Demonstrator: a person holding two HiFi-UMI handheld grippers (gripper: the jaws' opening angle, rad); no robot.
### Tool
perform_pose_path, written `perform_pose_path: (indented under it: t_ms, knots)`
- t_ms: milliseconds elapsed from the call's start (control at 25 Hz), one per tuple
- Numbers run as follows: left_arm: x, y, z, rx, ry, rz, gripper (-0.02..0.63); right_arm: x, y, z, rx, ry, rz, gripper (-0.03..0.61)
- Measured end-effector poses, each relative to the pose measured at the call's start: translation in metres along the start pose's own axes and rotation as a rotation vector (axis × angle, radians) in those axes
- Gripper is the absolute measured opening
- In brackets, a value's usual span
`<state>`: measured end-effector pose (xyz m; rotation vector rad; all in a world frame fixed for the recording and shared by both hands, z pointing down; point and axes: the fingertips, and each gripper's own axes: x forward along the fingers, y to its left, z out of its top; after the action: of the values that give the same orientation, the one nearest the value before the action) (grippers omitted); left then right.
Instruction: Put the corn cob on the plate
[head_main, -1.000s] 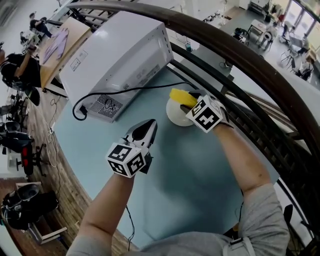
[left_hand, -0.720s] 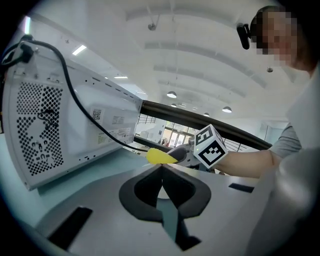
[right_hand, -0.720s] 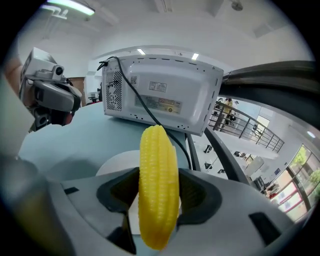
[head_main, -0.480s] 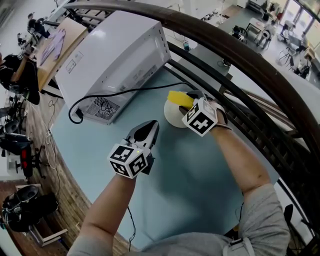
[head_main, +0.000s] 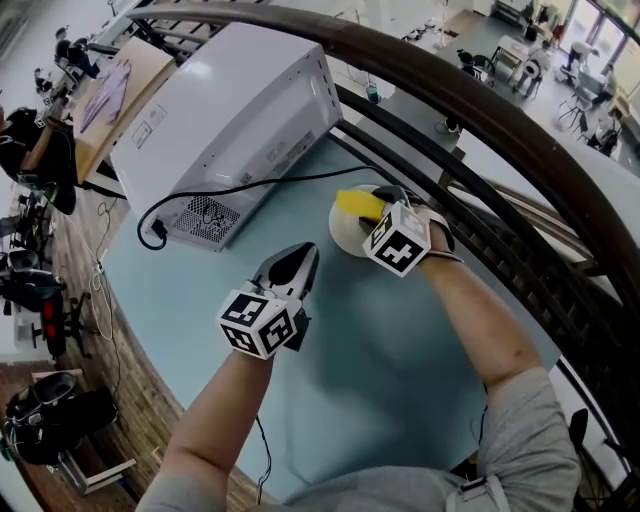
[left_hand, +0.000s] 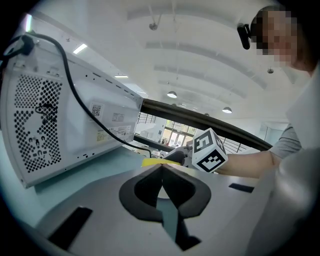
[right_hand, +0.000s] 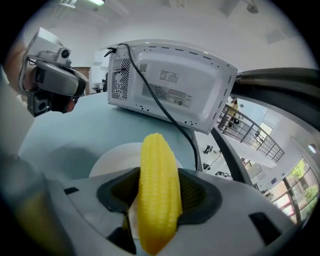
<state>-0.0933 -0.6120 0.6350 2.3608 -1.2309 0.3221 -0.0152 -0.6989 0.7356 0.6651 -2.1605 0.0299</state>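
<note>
My right gripper (head_main: 378, 208) is shut on a yellow corn cob (right_hand: 159, 190), which sticks out forward between the dark pads. The corn cob (head_main: 358, 205) hangs over the round white plate (head_main: 345, 235), and that plate (right_hand: 116, 159) shows just under the cob's tip in the right gripper view. My left gripper (head_main: 290, 262) stays near the middle of the pale blue table (head_main: 400, 360), shut with nothing between its pads. From the left gripper (left_hand: 161, 168) I see the corn cob (left_hand: 152, 162) and the right gripper's marker cube (left_hand: 208, 151) straight ahead.
A white microwave (head_main: 230, 120) stands at the back left, its rear facing me, with a black cable (head_main: 260, 185) trailing across the table toward the plate. A dark curved railing (head_main: 480, 120) runs along the table's far and right side.
The right gripper with the corn cob has shifted slightly left and rolled a little over the plate. The left gripper has stayed put.
</note>
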Motion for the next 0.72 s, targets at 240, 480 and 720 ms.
perform_pose_path:
  t_ms: [240,480,720]
  knots:
    - [-0.0040,0.0032,0.0013,0.003,-0.004,0.005,0.018,0.0036,0.0026,0.0018,-0.030,0.000,-0.006,0.238]
    - [-0.0039,0.0041,0.0006,0.000,-0.003,0.008,0.018,0.0061,0.0069,0.0057,-0.062,-0.006,-0.017,0.242]
    - [0.0009,0.0008,0.0010,-0.004,-0.005,-0.002,0.018,0.0052,0.0027,0.0044,-0.061,-0.021,-0.031,0.276]
